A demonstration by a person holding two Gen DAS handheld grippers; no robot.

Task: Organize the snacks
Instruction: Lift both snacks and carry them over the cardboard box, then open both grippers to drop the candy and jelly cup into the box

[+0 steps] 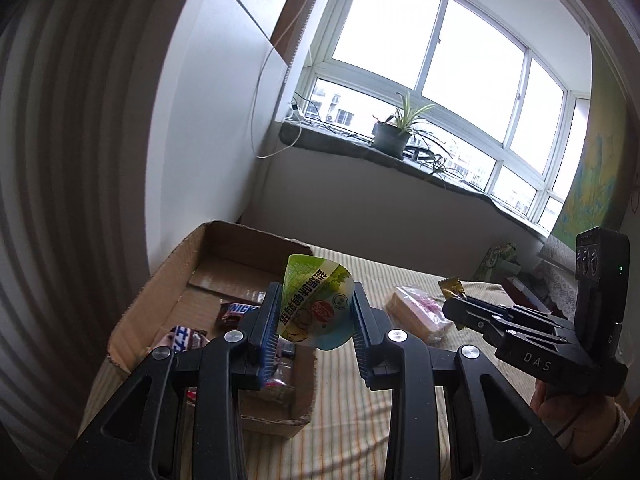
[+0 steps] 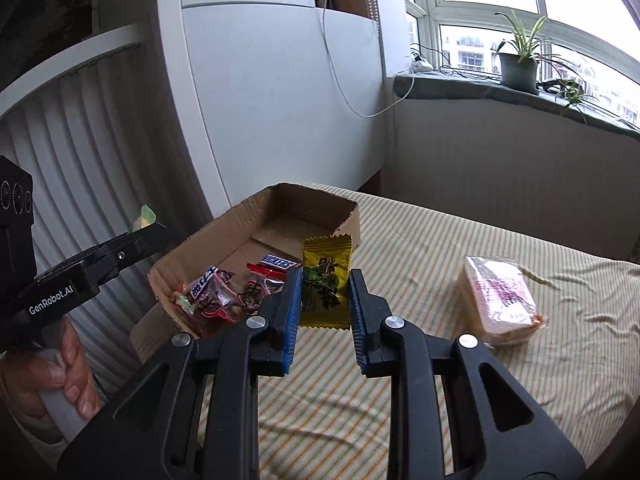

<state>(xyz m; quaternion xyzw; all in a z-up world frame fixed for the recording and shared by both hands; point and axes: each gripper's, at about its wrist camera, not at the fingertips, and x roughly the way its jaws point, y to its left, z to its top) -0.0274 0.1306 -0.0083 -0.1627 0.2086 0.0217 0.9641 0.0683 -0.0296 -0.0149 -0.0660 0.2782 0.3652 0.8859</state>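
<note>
My left gripper is shut on a green and white jelly cup, held above the near right corner of the open cardboard box. The box holds Snickers bars and several other wrapped snacks. My right gripper is shut on a yellow snack packet, held above the striped cloth just right of the box. The right gripper also shows in the left wrist view with the yellow packet at its tip. The left gripper shows at the left of the right wrist view.
A clear-wrapped sandwich pack lies on the striped table cloth to the right; it also shows in the left wrist view. A green packet stands at the far right. A white cabinet and radiator stand behind the box.
</note>
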